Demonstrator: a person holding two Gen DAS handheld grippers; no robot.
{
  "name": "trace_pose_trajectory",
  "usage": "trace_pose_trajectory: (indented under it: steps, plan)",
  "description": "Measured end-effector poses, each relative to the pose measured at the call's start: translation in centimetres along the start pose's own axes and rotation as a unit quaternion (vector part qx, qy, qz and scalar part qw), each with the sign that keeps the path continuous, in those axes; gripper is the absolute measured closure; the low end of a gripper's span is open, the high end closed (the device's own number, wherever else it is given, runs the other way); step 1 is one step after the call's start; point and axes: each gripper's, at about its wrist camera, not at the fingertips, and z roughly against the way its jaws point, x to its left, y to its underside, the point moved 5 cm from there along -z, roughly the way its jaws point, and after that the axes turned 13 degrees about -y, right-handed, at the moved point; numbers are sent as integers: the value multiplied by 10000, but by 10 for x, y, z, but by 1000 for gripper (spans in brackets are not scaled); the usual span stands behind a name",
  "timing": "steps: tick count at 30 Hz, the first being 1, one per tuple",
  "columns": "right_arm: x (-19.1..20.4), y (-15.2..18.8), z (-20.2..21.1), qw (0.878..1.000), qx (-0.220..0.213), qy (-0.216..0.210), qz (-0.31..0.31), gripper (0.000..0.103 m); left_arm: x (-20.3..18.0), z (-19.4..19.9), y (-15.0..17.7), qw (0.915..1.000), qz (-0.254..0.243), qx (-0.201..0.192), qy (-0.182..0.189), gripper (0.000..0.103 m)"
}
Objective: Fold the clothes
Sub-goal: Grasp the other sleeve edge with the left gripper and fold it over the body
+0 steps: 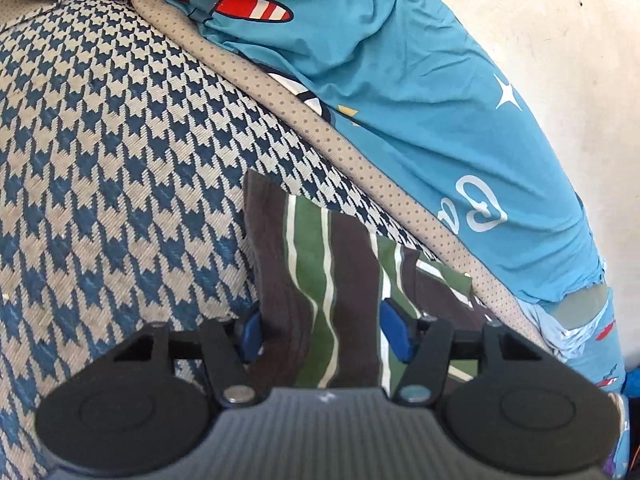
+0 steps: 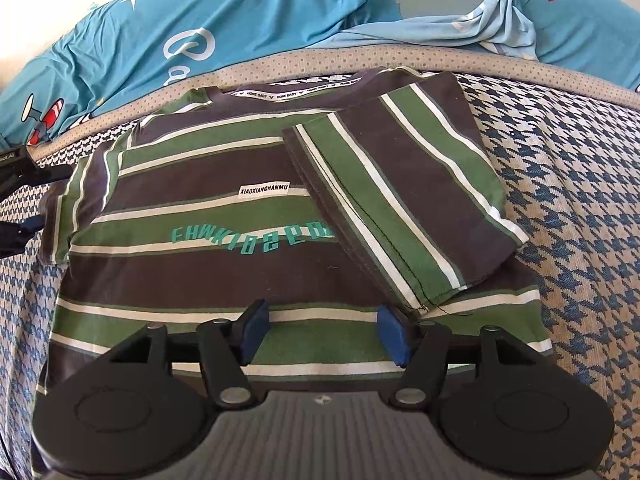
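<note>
Two grippers over striped shirt on houndstooth cushion, near its piped far edge. Right sleeve folded across chest. Left gripper jaws straddle left sleeve, contact unclear, likely to fold it inward. Right gripper jaws spread above hem, gripping nothing.

One striped T-shirt is lying on one houndstooth cushion, with one blue printed sheet bunching just beyond the cushion's piped edge.

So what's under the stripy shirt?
The striped shirt lies on a blue-and-cream houndstooth cover, which shows all around it. Whatever sits directly beneath the shirt is hidden by the shirt itself.
</note>
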Motion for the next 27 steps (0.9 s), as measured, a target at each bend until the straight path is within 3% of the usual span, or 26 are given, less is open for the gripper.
trace_pose_trajectory:
  steps: [3, 5, 7, 15, 23, 27]
  plan:
    - [0, 0, -1, 10000, 3, 2, 13, 42, 0, 1, 1, 9999, -4, -47, -144, 63]
    - [1, 0, -1, 10000, 6, 4, 21, 42, 1, 1, 1, 9997, 30, -63, -232, 79]
    - [2, 0, -1, 10000, 10, 10, 35, 41, 2, 0, 2, 9996, 75, -66, -261, 85]
    - [2, 1, -1, 10000, 12, -8, 41, 41, -12, 8, 4, 9989, 65, -308, -335, 93]
    - [0, 2, 2, 10000, 9, -56, -42, 41, -75, 34, 18, 9946, -687, -618, 464, 93]
    - [0, 1, 2, 9999, 8, -68, -75, 41, -112, 33, 45, 9866, -1254, -393, 969, 93]
